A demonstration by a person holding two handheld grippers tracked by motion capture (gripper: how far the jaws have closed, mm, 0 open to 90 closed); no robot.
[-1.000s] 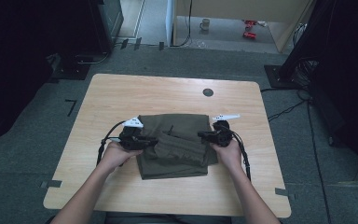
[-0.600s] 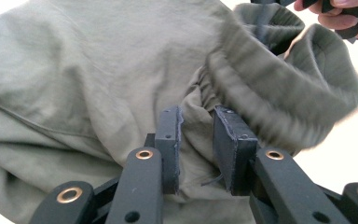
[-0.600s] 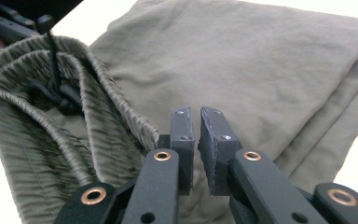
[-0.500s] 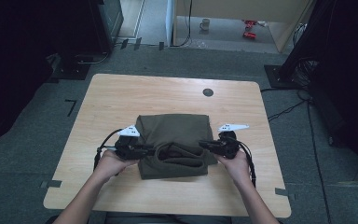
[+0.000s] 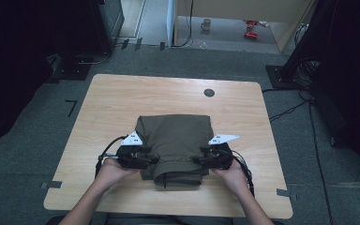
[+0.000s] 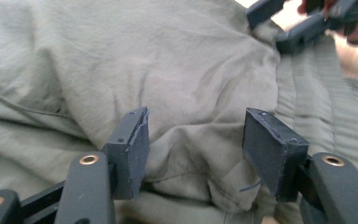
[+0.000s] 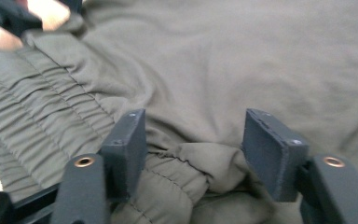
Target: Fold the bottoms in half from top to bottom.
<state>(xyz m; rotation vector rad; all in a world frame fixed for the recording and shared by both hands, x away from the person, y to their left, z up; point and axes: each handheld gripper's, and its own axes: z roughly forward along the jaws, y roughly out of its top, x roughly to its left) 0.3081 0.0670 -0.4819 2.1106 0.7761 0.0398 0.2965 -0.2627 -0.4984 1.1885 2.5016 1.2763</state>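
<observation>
Both grippers, left (image 5: 151, 159) and right (image 5: 198, 161), jaws apart, flank folded olive trousers (image 5: 176, 140), seemingly poised to fold further.

Grey carpet floor (image 5: 37, 154) is surrounding the wooden table (image 5: 122, 103); a mug (image 5: 206, 24) is standing at twelve o'clock; black curtains (image 5: 351, 70) are hanging at three.

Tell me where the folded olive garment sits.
In the high view, the folded olive garment lies on the table's near middle, between the left tool and right tool.
</observation>
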